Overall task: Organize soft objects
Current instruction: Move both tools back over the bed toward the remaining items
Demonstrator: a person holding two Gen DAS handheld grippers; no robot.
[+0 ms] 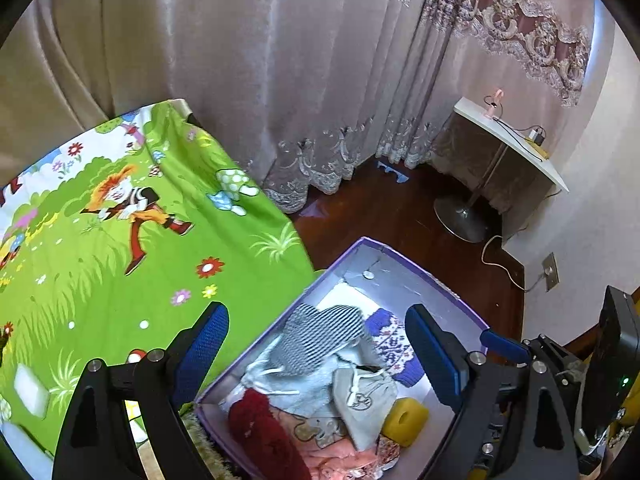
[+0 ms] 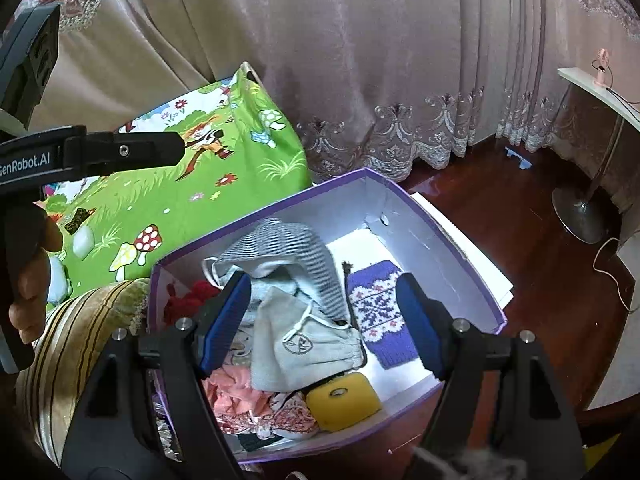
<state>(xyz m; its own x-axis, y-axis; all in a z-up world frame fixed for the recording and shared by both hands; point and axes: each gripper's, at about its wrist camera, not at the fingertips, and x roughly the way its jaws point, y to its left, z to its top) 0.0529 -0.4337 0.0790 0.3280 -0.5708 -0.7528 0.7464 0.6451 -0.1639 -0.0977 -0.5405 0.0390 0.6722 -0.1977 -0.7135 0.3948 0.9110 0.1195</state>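
Both grippers are angled down over a purple box (image 2: pixel 460 248) of soft items. The left gripper (image 1: pixel 316 344) and right gripper (image 2: pixel 324 312) are spread wide, nothing pinched. A striped cloth (image 1: pixel 320 336) is heaped on grey pouches inside. A green cartoon sheet (image 1: pixel 160 248), curtains (image 1: pixel 280 80) and dark wood floor (image 1: pixel 400 216) surround it.

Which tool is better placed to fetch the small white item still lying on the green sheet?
Left, probably. Its open tool overlaps the green sheet holding the white item; the right tool hangs over the purple box.
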